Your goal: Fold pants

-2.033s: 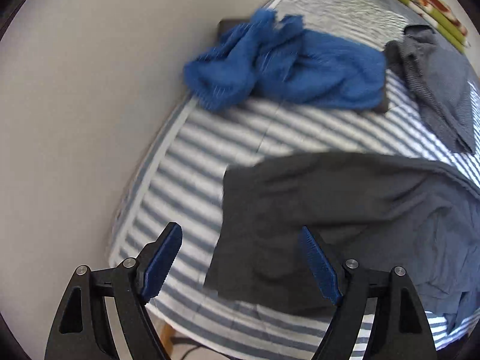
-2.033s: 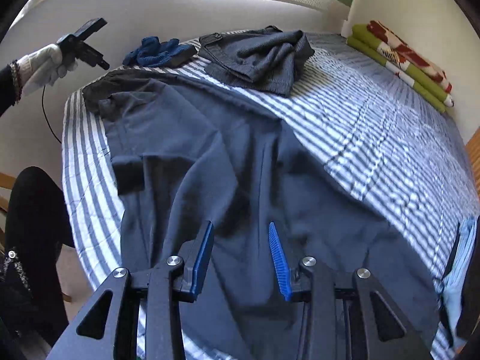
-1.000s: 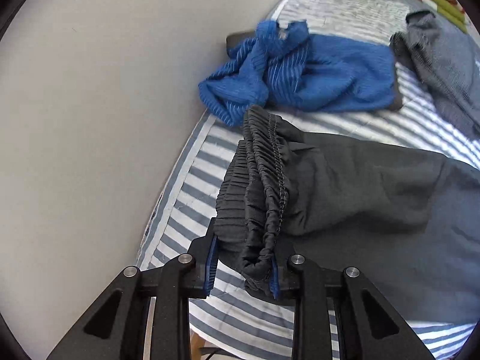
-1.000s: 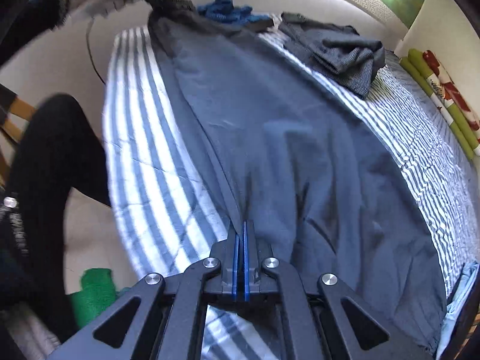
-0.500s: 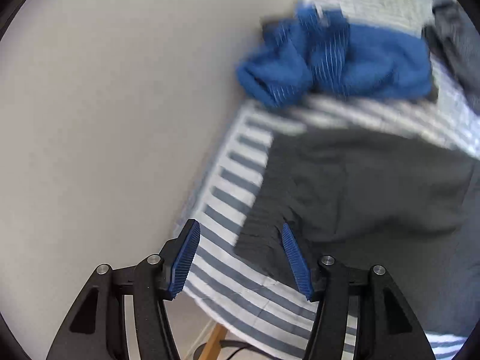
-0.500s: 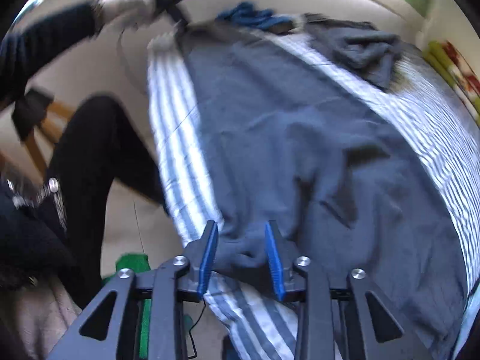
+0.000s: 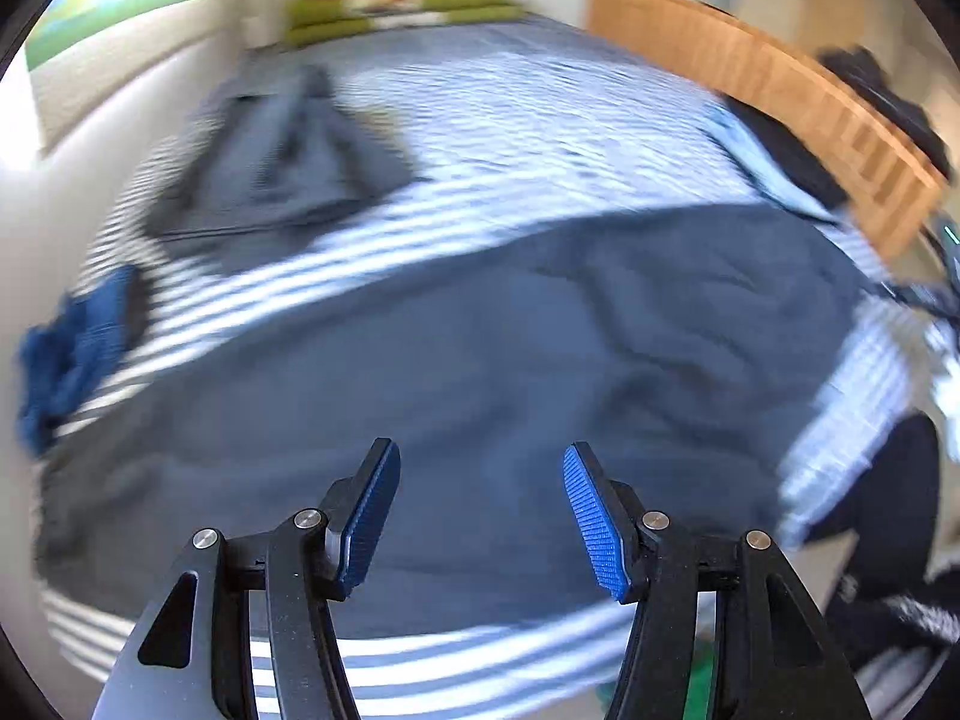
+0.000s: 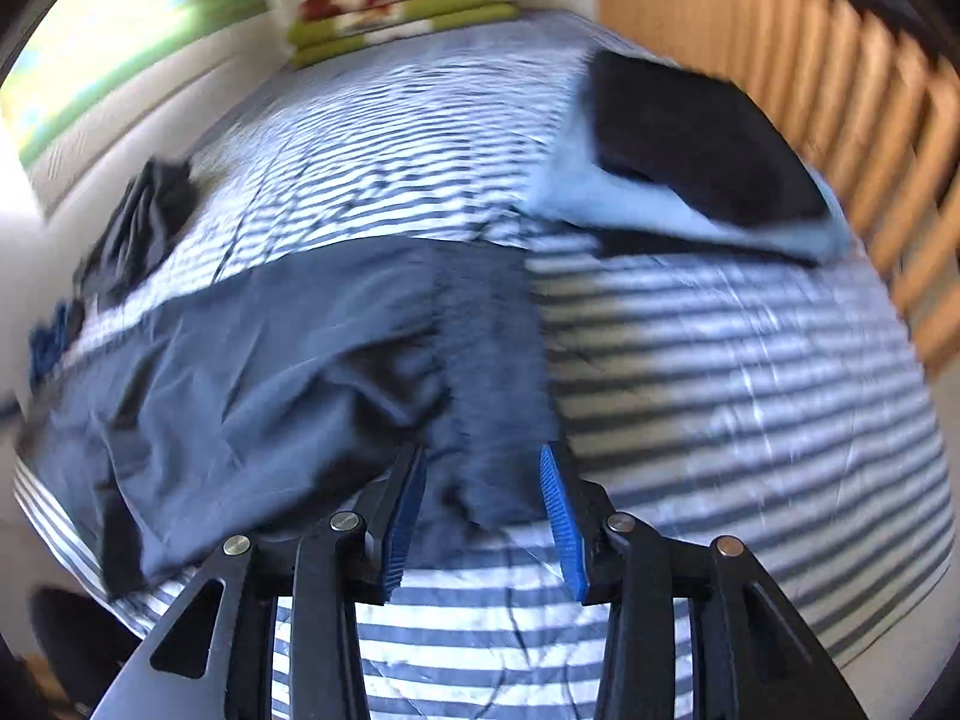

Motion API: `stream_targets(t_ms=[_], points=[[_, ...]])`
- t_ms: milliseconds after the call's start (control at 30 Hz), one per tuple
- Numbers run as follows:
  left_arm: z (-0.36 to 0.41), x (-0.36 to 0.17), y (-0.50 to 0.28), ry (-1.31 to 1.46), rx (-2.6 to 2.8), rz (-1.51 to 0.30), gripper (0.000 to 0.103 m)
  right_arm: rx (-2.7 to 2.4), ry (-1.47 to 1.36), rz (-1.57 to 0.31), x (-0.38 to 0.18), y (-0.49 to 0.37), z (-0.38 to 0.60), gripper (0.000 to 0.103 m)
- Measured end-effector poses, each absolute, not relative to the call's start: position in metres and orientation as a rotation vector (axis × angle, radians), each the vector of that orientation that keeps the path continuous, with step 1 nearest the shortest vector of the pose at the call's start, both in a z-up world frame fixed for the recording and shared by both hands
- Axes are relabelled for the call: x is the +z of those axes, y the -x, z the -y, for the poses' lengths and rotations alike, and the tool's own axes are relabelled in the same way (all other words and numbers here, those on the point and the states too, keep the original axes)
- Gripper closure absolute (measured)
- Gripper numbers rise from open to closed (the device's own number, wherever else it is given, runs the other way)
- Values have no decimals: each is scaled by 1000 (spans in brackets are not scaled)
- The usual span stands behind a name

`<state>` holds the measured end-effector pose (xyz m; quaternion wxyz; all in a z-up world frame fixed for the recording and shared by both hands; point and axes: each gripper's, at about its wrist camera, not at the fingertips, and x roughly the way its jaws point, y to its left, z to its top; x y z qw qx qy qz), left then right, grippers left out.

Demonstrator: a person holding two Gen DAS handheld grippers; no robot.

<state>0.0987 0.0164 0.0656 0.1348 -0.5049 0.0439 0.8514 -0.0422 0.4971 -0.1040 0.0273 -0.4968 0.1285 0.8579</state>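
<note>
The pants point(image 7: 480, 360) lie spread lengthwise along the near edge of the striped bed point(image 8: 750, 372), not yet folded, while both the left gripper point(image 7: 480, 510) and right gripper point(image 8: 483, 513) hang wide open, holding nothing.

Dark grey pants point(image 8: 288, 360) lie on a blue-and-white striped sheet point(image 8: 720, 372), beside a black and pale blue pile point(image 8: 690, 162), with green-and-red blankets point(image 8: 402, 6) beyond.
</note>
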Motion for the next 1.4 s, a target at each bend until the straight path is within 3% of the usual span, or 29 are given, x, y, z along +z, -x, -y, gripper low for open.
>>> stream_targets(t_ms=[133, 233, 467, 500, 567, 733, 833, 1067, 1133, 1167, 1200, 1400], points=[[-67, 25, -115, 1468, 2313, -193, 42, 2563, 1501, -689, -114, 31, -539, 56], [-72, -14, -105, 1500, 2267, -272, 42, 2524, 1527, -731, -125, 38, -536, 54], [-52, -63, -89, 1570, 2196, -195, 42, 2392, 1598, -900, -155, 51, -526, 45], [-50, -74, -83, 1586, 2179, -194, 45, 2385, 1613, -914, -159, 54, -524, 45], [-51, -80, -85, 1598, 2147, -201, 62, 2388, 1608, -912, -163, 59, -516, 43], [-55, -89, -90, 1591, 2155, -237, 64, 2407, 1623, -807, -158, 65, -509, 52], [-56, -73, -96, 1531, 2200, -222, 64, 2408, 1638, -807, -159, 65, -510, 52], [-91, -81, -107, 1481, 2128, -443, 64, 2401, 1643, -802, -158, 66, -509, 52], [-95, -94, -104, 1502, 2119, -455, 73, 2402, 1639, -795, -158, 66, -508, 52], [-94, -92, -104, 1481, 2131, -441, 95, 2403, 1639, -788, -158, 67, -508, 52], [-93, -90, -104, 1484, 2134, -417, 101, 2405, 1639, -782, -158, 67, -507, 52], [-82, -57, -131, 1446, 2117, -356, 102, 2434, 1584, -695, -147, 67, -508, 77]])
